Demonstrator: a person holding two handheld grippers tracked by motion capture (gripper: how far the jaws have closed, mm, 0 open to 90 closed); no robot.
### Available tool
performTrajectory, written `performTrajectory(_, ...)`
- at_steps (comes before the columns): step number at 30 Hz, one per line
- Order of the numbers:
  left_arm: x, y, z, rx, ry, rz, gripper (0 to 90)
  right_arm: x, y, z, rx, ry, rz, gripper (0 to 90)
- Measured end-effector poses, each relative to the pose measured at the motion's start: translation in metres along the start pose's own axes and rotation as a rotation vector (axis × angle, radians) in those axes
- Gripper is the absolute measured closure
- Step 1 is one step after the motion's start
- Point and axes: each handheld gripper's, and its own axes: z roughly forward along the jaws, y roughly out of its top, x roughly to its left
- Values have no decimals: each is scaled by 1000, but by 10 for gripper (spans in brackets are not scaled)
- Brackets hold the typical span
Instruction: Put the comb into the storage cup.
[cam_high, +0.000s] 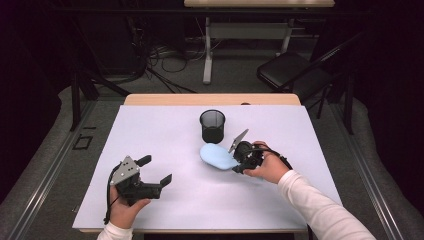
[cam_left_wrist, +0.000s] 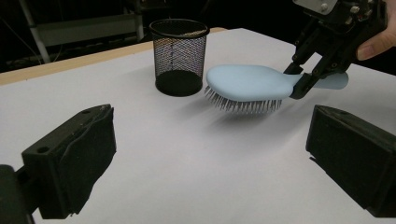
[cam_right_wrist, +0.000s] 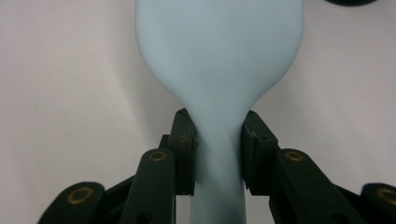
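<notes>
Right hand-held gripper (cam_high: 239, 162) clamps brush (cam_high: 218, 156) at handle neck, held off bench (cam_high: 165, 200), cup (cam_high: 212, 126) at 12 o'clock. Brush likely light, stiff, slick; neck grip suits. Left hand-held gripper (cam_high: 156, 170) open, empty.

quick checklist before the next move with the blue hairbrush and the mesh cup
1. Grip: right tongs shut on the neck of the blue hairbrush, pads pressing both sides. ok
2. Brush lifted: bristles point down and hang above the white mat, with a shadow beneath. ok
3. Target: black mesh cup stands upright with its mouth open, apart from the brush head. ok
4. Orientation: brush lies about level, not yet tipped for dropping into the cup. not ok
5. Left tongs are open, holding nothing, well aside of the path. ok
6. Whether the cup holds anything inside: cannot tell
</notes>
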Motion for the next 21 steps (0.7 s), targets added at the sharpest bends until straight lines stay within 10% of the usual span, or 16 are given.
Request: performTrajectory(21, 5, 1, 1, -1, 15, -18, 20, -6, 5, -24, -173, -4, 31, 696)
